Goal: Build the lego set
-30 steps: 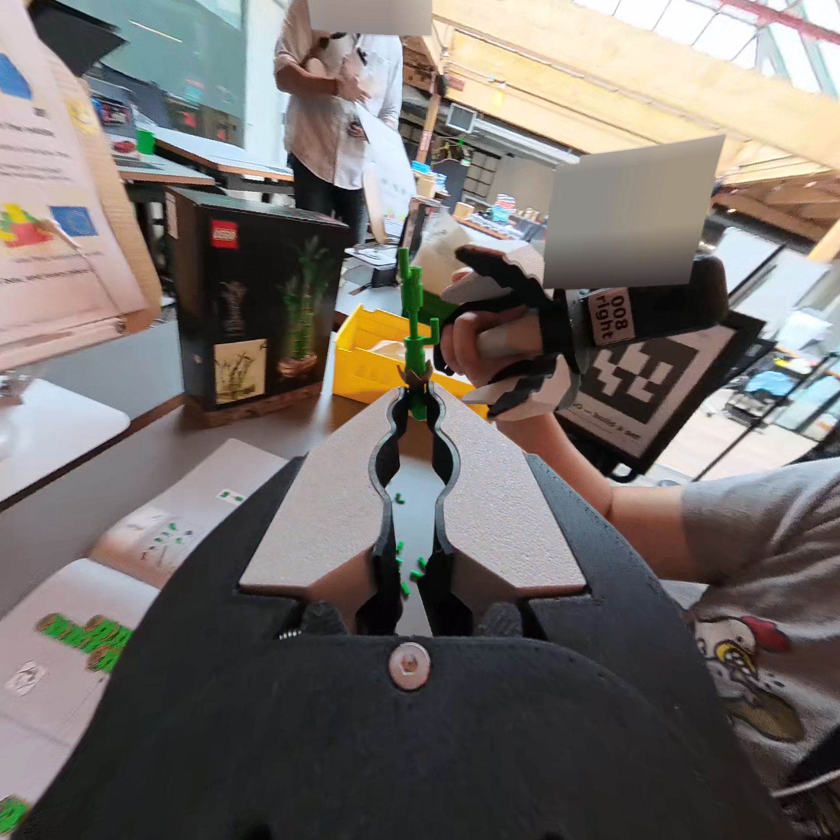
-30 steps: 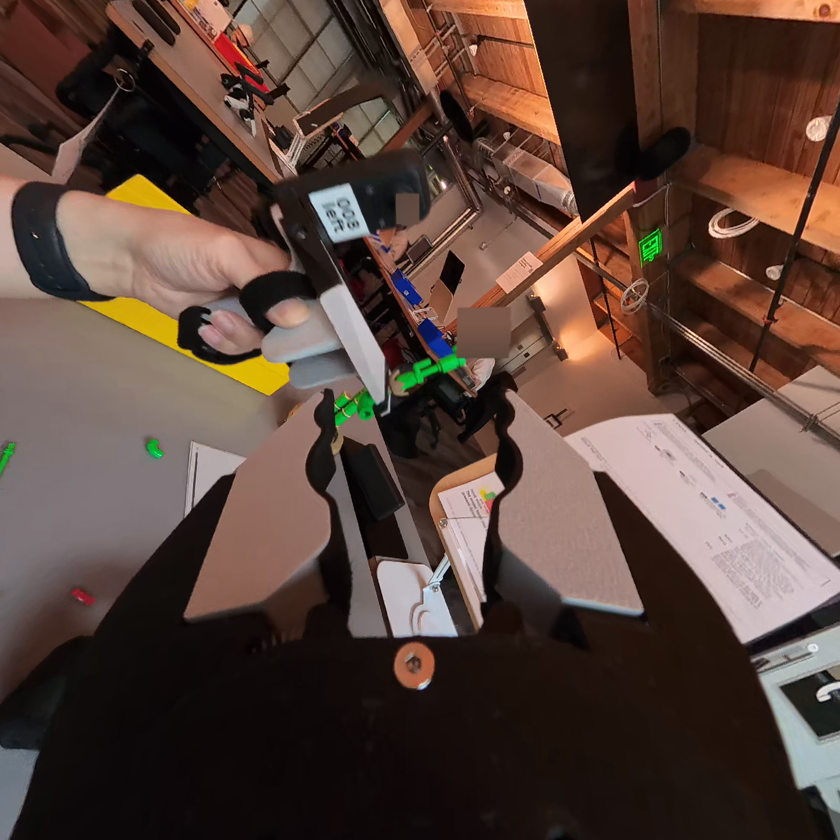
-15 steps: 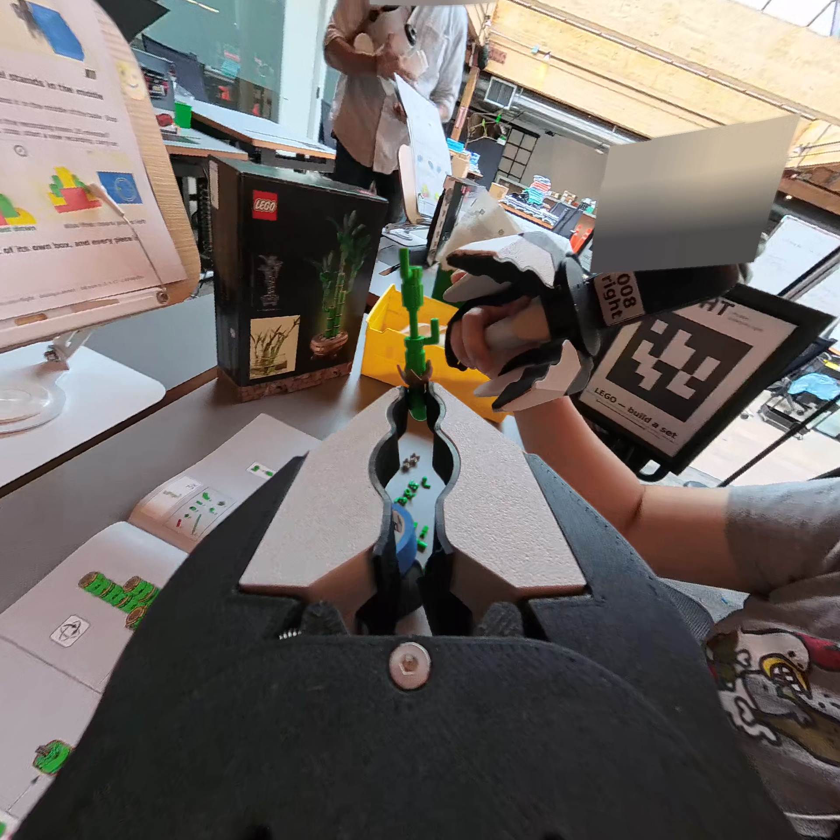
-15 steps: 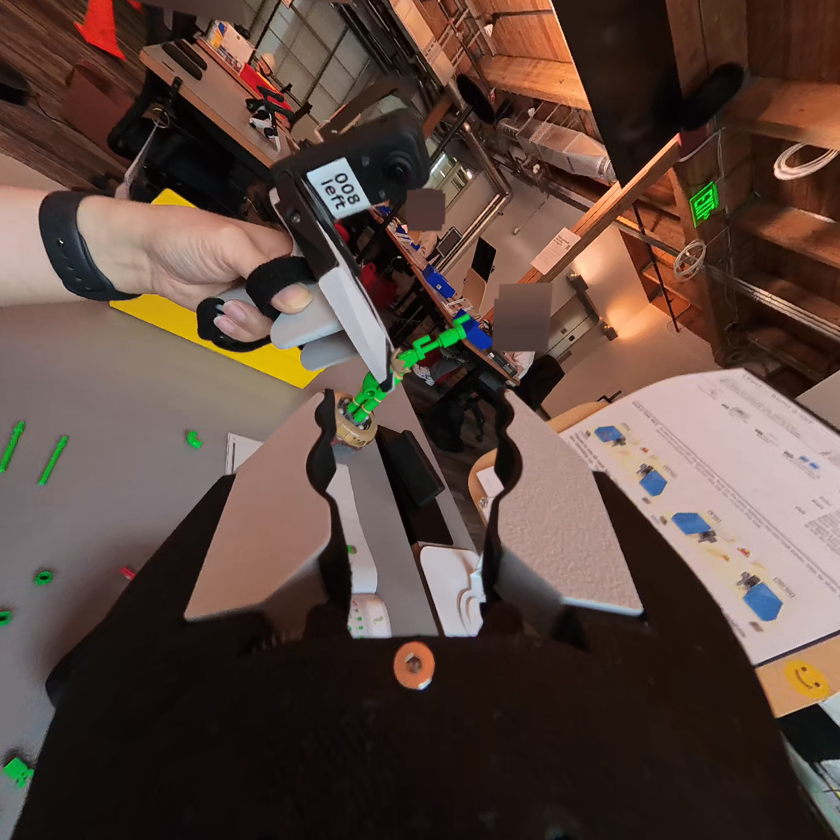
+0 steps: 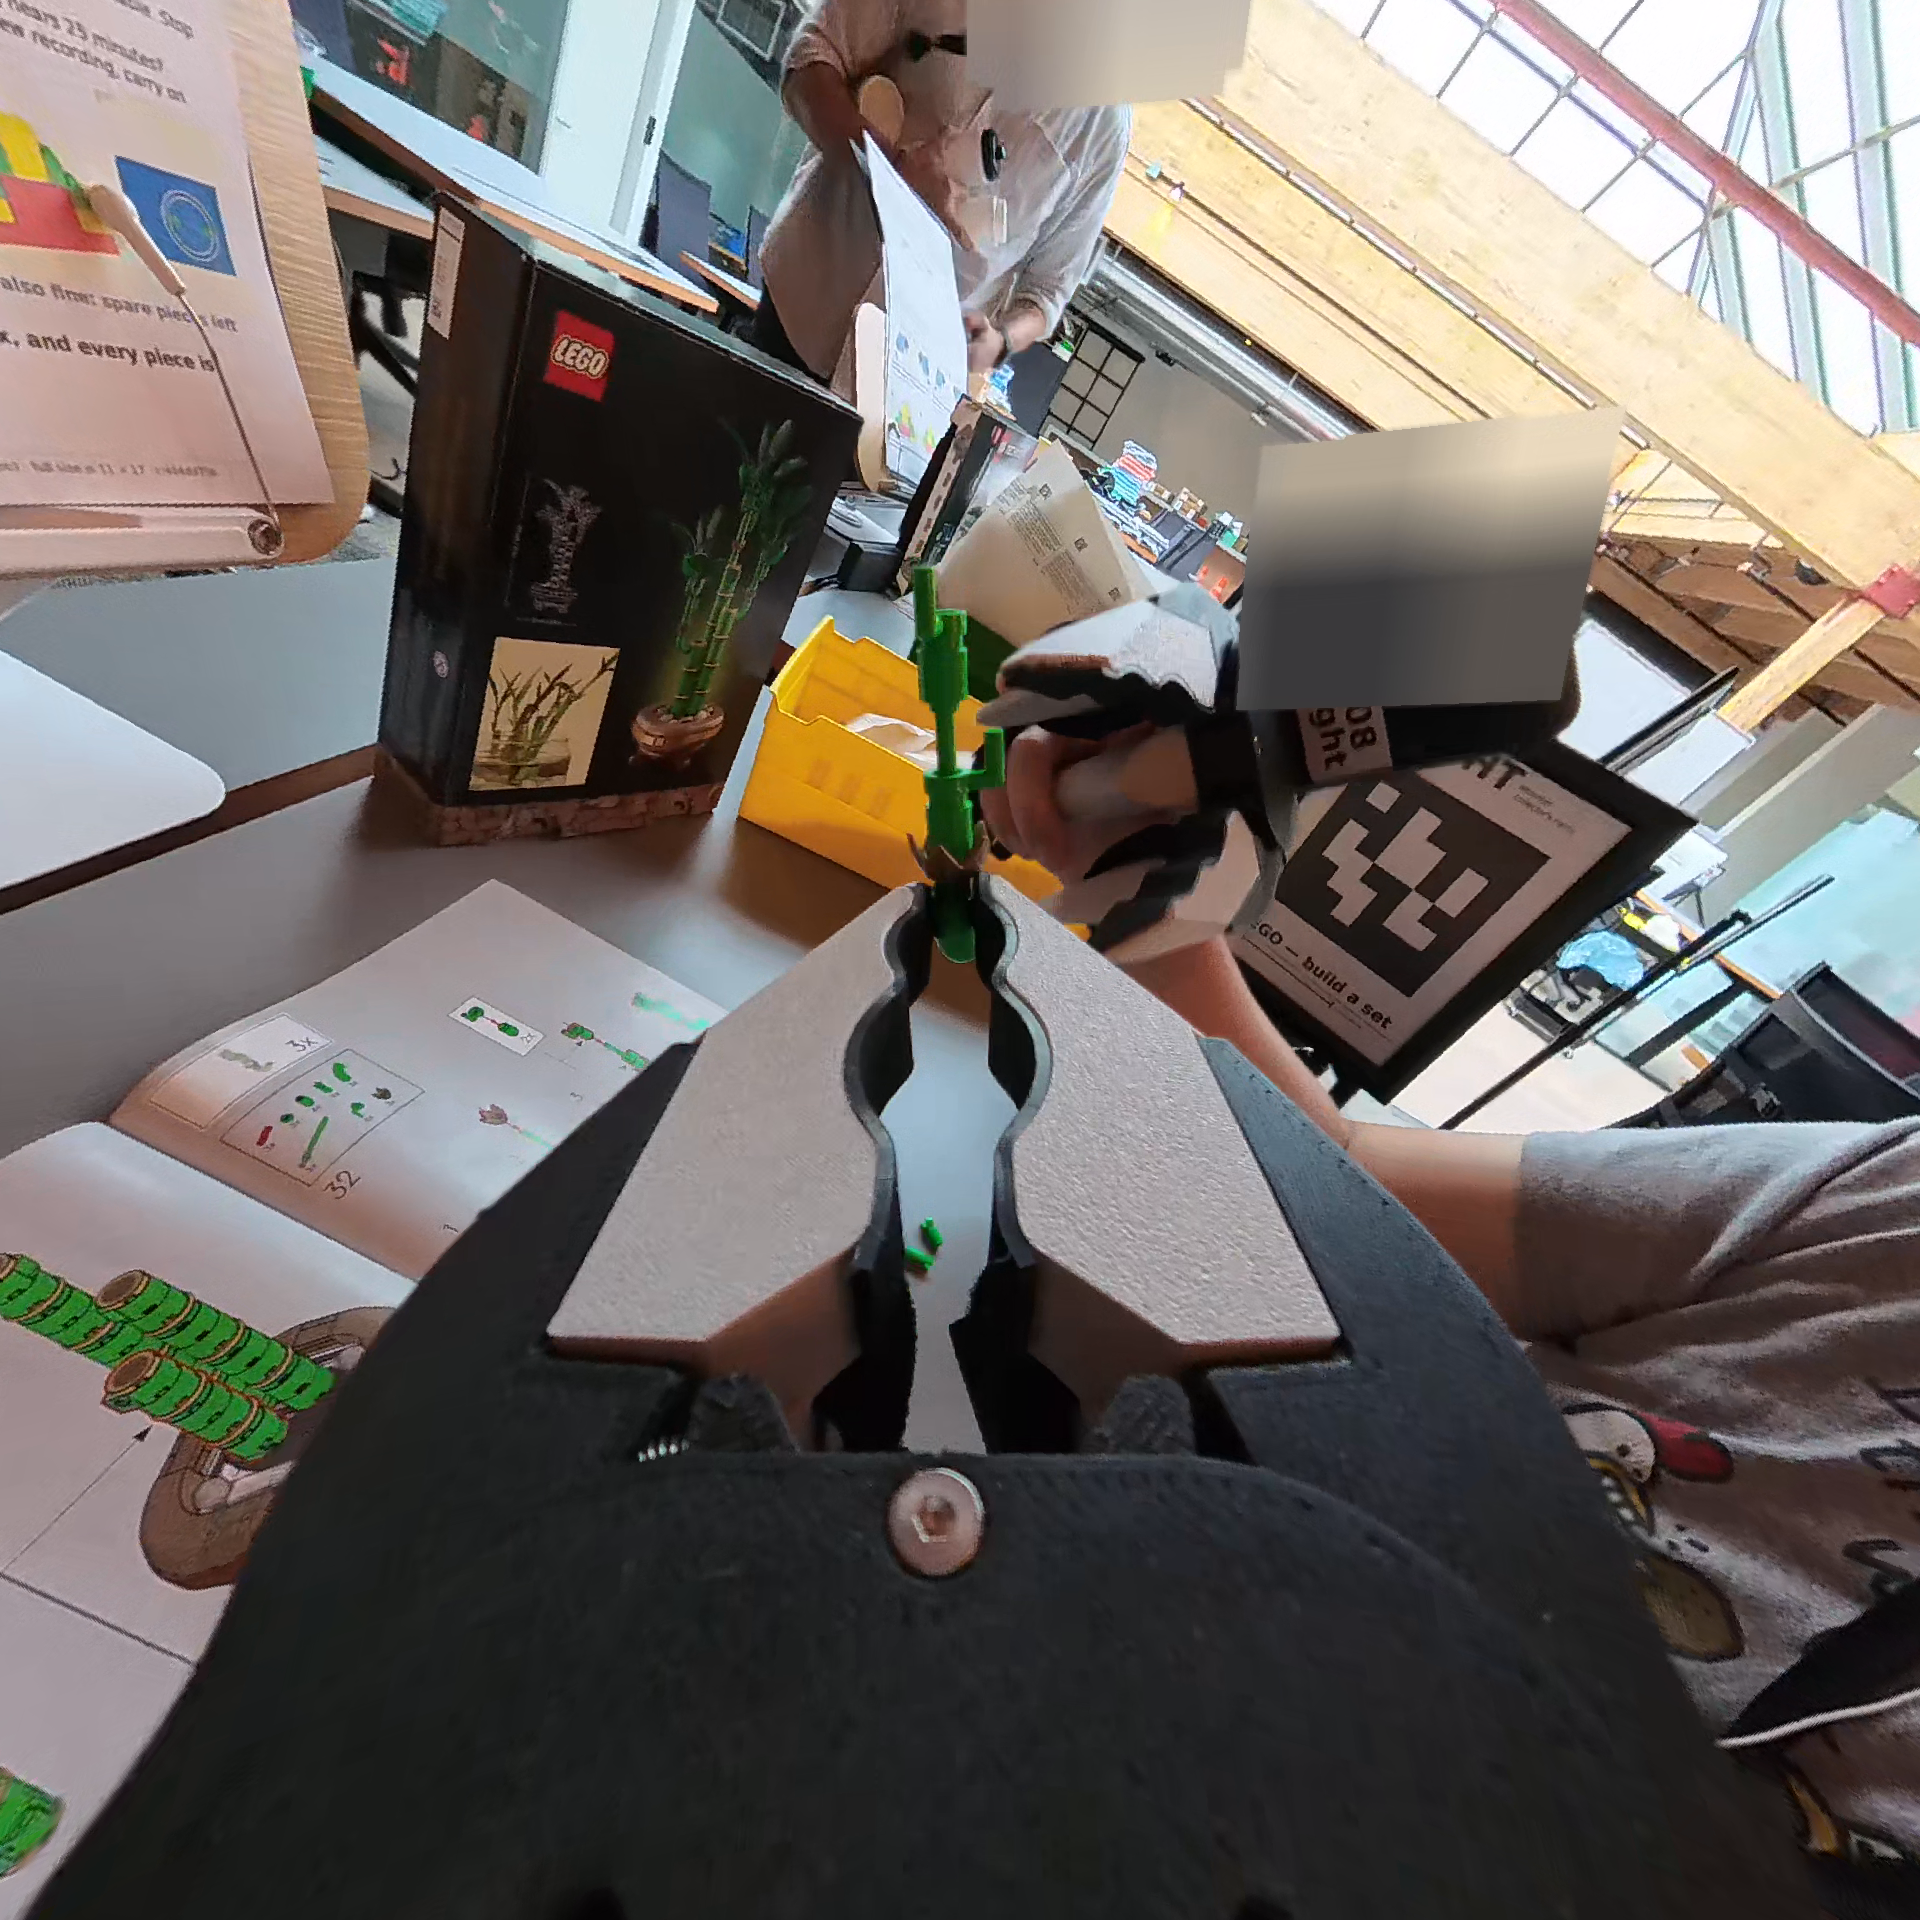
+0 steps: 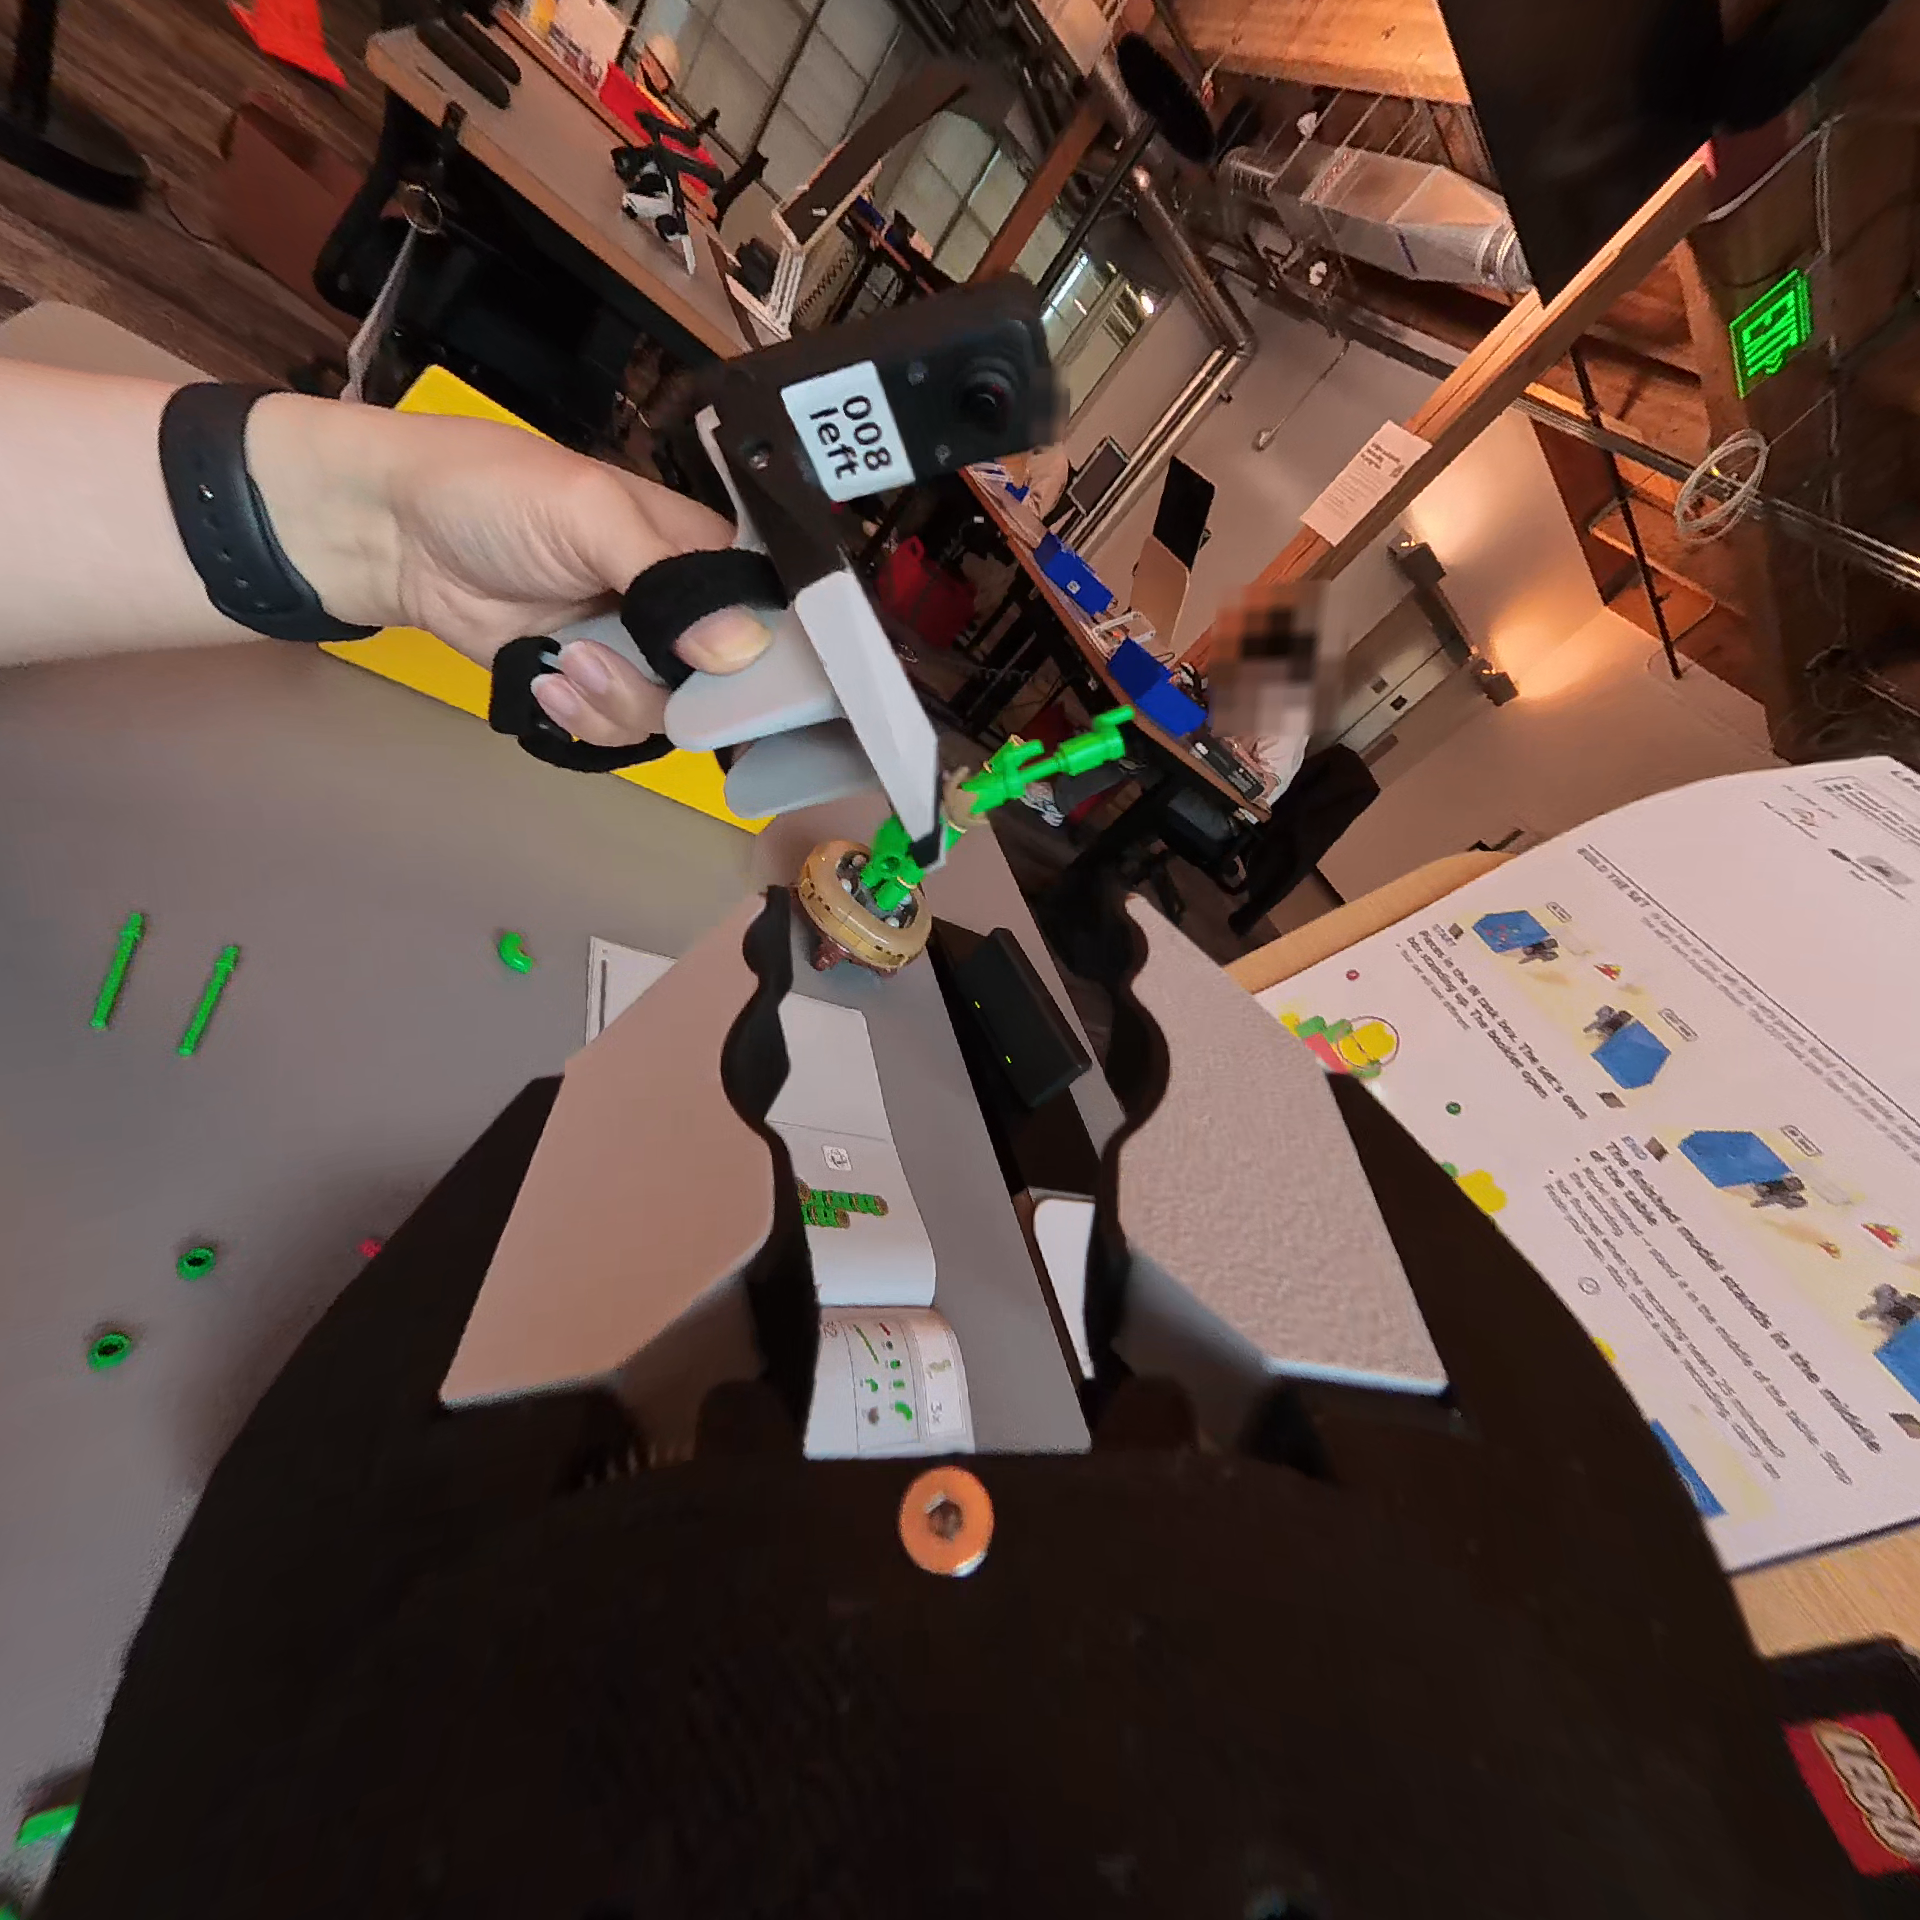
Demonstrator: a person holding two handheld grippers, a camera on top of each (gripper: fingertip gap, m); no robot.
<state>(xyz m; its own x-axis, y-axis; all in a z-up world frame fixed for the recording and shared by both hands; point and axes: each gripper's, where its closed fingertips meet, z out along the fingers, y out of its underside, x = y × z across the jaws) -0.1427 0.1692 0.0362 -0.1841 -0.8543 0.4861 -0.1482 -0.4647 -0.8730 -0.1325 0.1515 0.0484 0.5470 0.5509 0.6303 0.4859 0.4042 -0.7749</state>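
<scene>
Workshop room, timber beams overhead, grey table (image 5: 260, 914) under your grippers. Your left gripper (image 5: 951, 914) is pinching the green bamboo stem (image 5: 951, 727) near its lower end, tips pressed onto it; the stem rises upright beyond the tips with short side branches. From the right wrist view the same stem (image 6: 1023, 769) runs tilted out past the left gripper (image 6: 920, 836), and its lower end meets a round tan pot base (image 6: 868, 914) lying on the table; I cannot tell if it is seated in it. Your right gripper (image 6: 940, 935) is spread wide, nothing between the fingers, near the stem and not touching it. In the left wrist view that right gripper (image 5: 1081, 790) sits just right of the stem.

Relative to the stem: black set box (image 5: 613, 582) stands to its left and beyond, yellow bin (image 5: 831, 758) just behind it, open instruction booklet (image 5: 364, 1091) lies to its left and nearer you. A framed sign with a square code pattern (image 5: 1423, 894) stands right of the stem. Another person in a light shirt (image 5: 935, 187) stands well behind it, holding paper.

Loose green pieces on the table, left of the pot base in the right wrist view: two thin rods (image 6: 166, 982), a small curved piece (image 6: 514, 951), two rings (image 6: 151, 1309). A printed sheet on a stand (image 6: 1621, 1122) is right of the stem there.
</scene>
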